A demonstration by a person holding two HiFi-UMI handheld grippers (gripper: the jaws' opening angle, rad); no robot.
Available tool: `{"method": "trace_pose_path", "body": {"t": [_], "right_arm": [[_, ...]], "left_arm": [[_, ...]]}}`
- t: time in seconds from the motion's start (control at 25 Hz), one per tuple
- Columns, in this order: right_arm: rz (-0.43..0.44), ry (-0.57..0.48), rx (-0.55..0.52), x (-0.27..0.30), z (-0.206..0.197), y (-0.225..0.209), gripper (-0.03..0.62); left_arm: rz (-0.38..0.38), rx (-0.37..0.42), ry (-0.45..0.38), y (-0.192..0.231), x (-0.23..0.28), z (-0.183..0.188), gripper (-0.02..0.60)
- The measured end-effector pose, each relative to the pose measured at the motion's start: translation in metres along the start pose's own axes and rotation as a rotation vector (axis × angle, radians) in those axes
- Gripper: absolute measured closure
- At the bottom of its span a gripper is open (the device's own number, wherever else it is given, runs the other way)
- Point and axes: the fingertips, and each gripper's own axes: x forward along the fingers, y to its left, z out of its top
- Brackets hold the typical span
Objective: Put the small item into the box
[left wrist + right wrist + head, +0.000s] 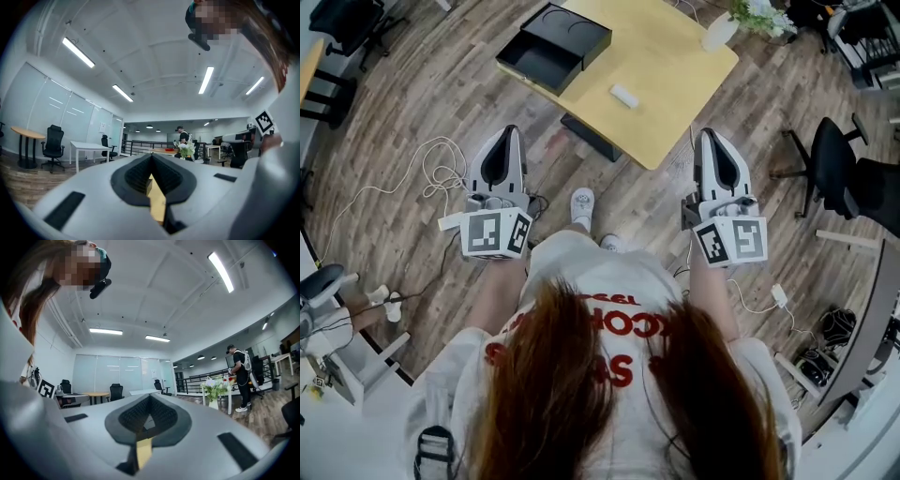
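Jaws shut and empty on left gripper (pixel 508 132) and right gripper (pixel 710 135) alike, the small item (pixel 624 95) lies on the table (pixel 675 56) ahead between them, seemingly nearer the right, long axis skewed across both, box (pixel 553 43) beyond.

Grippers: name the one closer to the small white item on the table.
The right gripper: the small white item sits a shorter gap from its tip than from the left gripper, which lies nearer the black box.
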Motion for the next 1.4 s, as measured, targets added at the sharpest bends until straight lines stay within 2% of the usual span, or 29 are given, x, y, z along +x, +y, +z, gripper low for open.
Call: {"method": "trace_pose_path", "body": {"t": [0.28,0.68,1.16,1.4], "right_arm": [[-0.052,-0.046,-0.025,0.069,0.016,-0.004,0.589],[-0.093,0.045,0.000,0.111,-0.015,-0.016,0.589],[0.014,-0.002,-0.018,0.168,0.007,-0.073,0.588],[0.067,0.036,0.020,0.191,-0.007,-0.082,0.588]], "left_arm": [[-0.077,-0.002,-0.044,0.043,0.071,0.012,0.575],[-0.128,-0.041,0.015,0.063,0.129,-0.014,0.575],[-0.040,-0.008,-0.019,0.049,0.187,-0.003,0.575],[-0.028,-0.027,-0.005,0.041,0.212,-0.005,0.575]]}}
